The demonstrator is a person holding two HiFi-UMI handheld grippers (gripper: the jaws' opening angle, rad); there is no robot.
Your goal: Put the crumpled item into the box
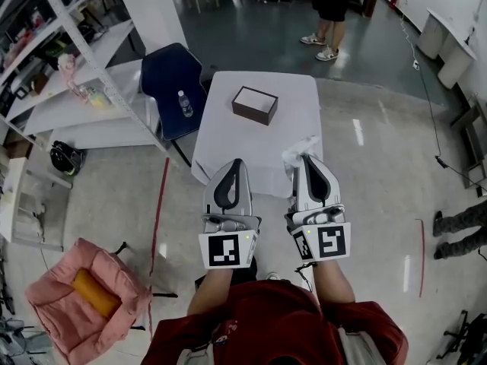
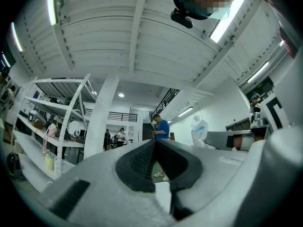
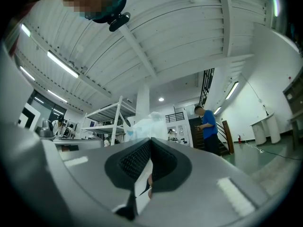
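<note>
A dark brown box (image 1: 255, 104) with a white inside stands open on the white table (image 1: 297, 97) ahead of me. My right gripper (image 1: 305, 157) is shut on a crumpled white, partly see-through item (image 1: 299, 150), held over the table's near edge. In the right gripper view the item (image 3: 146, 124) bulges just beyond the closed jaw tips (image 3: 150, 140). My left gripper (image 1: 235, 162) hangs beside it at the same height, shut with nothing in it; its jaws meet at the tip (image 2: 155, 141). The left gripper view also catches the item (image 2: 200, 128) off to the right.
A blue chair (image 1: 171, 71) with a small bottle (image 1: 185, 103) on it stands left of the table, next to a white shelf rack (image 1: 76, 48). A pink bag (image 1: 84, 299) lies on the floor at lower left. A person (image 1: 329, 10) stands beyond the table.
</note>
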